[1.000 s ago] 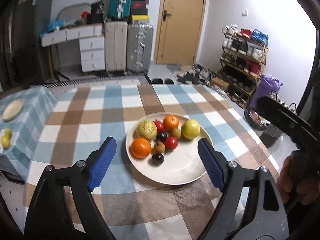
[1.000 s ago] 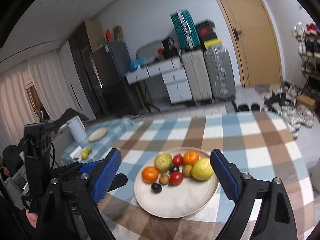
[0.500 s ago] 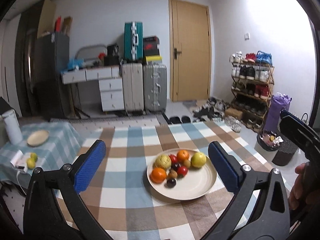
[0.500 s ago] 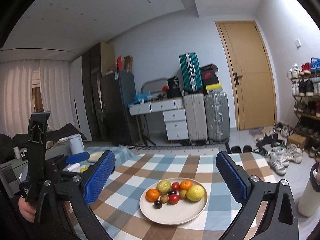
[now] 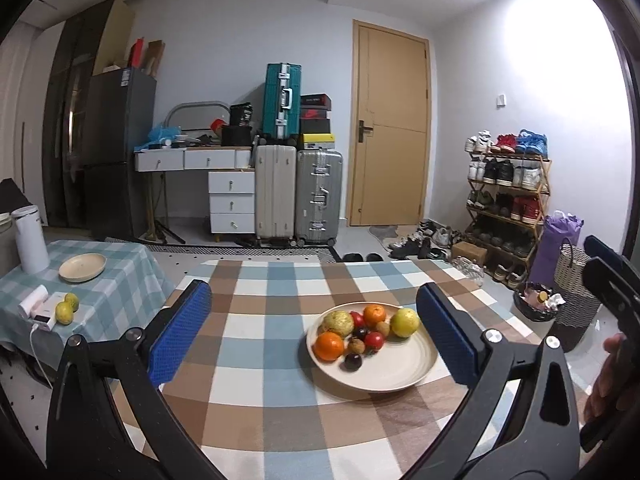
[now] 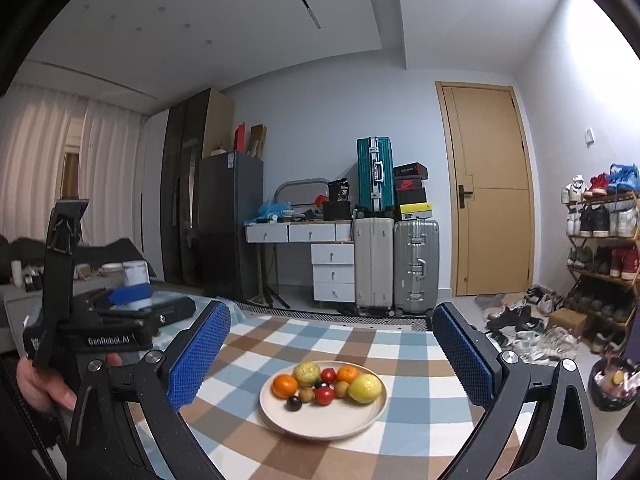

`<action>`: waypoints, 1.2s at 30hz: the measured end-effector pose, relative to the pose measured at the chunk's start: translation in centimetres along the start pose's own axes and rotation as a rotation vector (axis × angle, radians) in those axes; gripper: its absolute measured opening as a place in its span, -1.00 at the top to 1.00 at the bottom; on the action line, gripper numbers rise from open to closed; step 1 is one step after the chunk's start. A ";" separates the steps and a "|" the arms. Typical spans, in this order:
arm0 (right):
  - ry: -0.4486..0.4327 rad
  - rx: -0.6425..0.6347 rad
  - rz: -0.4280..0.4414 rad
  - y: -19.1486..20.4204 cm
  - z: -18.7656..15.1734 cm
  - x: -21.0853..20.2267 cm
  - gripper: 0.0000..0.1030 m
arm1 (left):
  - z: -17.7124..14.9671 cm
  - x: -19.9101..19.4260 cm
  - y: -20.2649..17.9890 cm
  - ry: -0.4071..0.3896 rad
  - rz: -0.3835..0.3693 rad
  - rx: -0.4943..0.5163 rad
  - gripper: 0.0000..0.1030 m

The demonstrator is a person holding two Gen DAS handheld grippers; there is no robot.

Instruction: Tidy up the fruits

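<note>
A cream plate (image 5: 400,380) sits on the checked tablecloth (image 5: 260,320) and carries a cluster of fruit. In it are two oranges (image 5: 329,346), a yellow-green round fruit (image 5: 405,322), a bumpy green one (image 5: 338,322), small red ones (image 5: 375,339) and a dark plum (image 5: 352,361). My left gripper (image 5: 313,290) is open, short of the plate with nothing between its blue pads. My right gripper (image 6: 331,312) is also open and empty, and the same plate (image 6: 320,424) lies ahead between its fingers, well beyond the tips.
On a lower side table (image 5: 120,280) at the left are a second empty plate (image 5: 82,267), two yellow-green fruits (image 5: 64,312), a white kettle (image 5: 29,240) and a small white device. Suitcases, a drawer desk, a door and a shoe rack stand behind the table.
Both grippers have drawn back from the plate and tilted upward, so the plate looks smaller and more of the room shows. Both pairs of jaws have widened.
</note>
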State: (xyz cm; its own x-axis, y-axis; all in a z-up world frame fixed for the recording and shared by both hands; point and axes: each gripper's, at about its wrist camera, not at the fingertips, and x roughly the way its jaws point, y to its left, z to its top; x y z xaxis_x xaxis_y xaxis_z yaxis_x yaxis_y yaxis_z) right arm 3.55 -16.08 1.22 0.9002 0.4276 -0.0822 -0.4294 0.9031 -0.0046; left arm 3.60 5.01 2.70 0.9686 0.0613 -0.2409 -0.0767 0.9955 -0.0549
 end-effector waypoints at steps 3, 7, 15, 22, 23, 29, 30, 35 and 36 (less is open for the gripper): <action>0.001 -0.003 -0.007 0.1 -0.6 -0.2 -1.00 | -1.0 -0.1 0.4 -0.014 0.011 0.015 -0.98; 0.013 0.002 -0.016 0.2 -1.9 0.0 -1.00 | -2.4 0.2 0.6 -0.029 0.020 0.034 -0.98; 0.072 -0.012 -0.037 0.2 -4.3 1.8 -1.00 | -5.1 2.3 1.4 0.006 0.025 0.024 -0.98; 0.119 0.005 -0.046 -0.6 -5.8 2.7 -1.00 | -7.5 4.9 2.5 0.065 0.026 0.005 -0.98; 0.128 0.005 -0.046 -0.6 -5.9 2.9 -1.00 | -7.6 5.0 2.5 0.069 0.025 0.005 -0.98; 0.181 0.000 -0.064 -0.6 -7.4 4.0 -1.00 | -9.4 6.9 2.6 0.095 0.010 0.017 -0.98; 0.189 -0.001 -0.063 -0.7 -7.8 4.1 -1.00 | -9.4 7.3 2.7 0.106 0.006 0.015 -0.98; 0.245 0.015 -0.068 -1.2 -8.7 4.9 -1.00 | -9.3 7.1 2.4 0.093 -0.005 0.032 -0.98; 0.253 0.019 -0.069 -1.3 -8.8 5.1 -1.00 | -9.3 7.1 2.3 0.088 0.003 0.038 -0.98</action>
State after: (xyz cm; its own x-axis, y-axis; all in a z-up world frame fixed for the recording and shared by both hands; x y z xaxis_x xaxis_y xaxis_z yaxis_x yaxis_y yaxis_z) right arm 8.06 -15.43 -7.94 0.8798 0.3436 -0.3286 -0.3640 0.9314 -0.0008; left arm 8.09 7.06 -8.14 0.9439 0.0592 -0.3249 -0.0686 0.9975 -0.0176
